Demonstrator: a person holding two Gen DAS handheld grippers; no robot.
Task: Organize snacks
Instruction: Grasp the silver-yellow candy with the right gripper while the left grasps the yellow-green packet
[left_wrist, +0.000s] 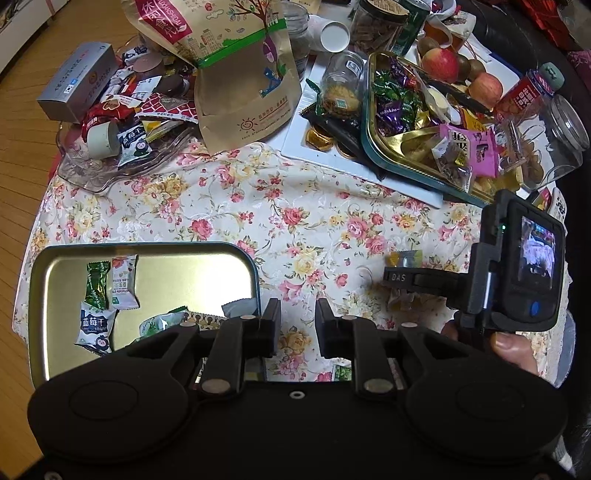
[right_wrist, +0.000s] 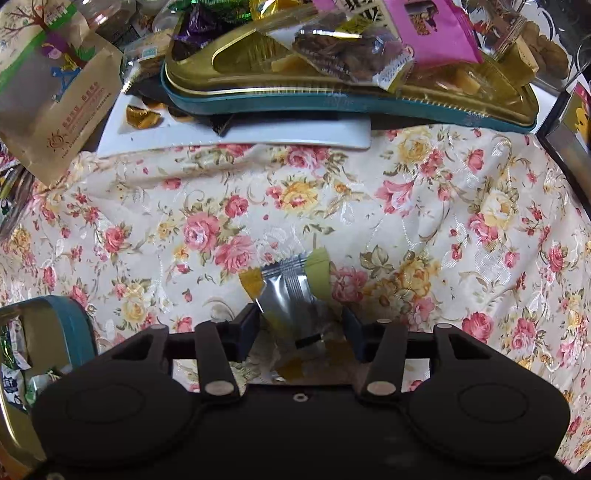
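Right tongs straddle the packet, spread: pinch its middle squarely. Left tongs hang empty, slightly parted.

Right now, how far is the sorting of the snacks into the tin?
Done: a few wrapped snacks, such as the blueberry packet, already lie in the gold tin.
In hand: the right claw stands around a silver packet on the tablecloth, not clearly gripping it. The left claw holds nothing.
Left: many snacks fill the glass dish and the gold tray.
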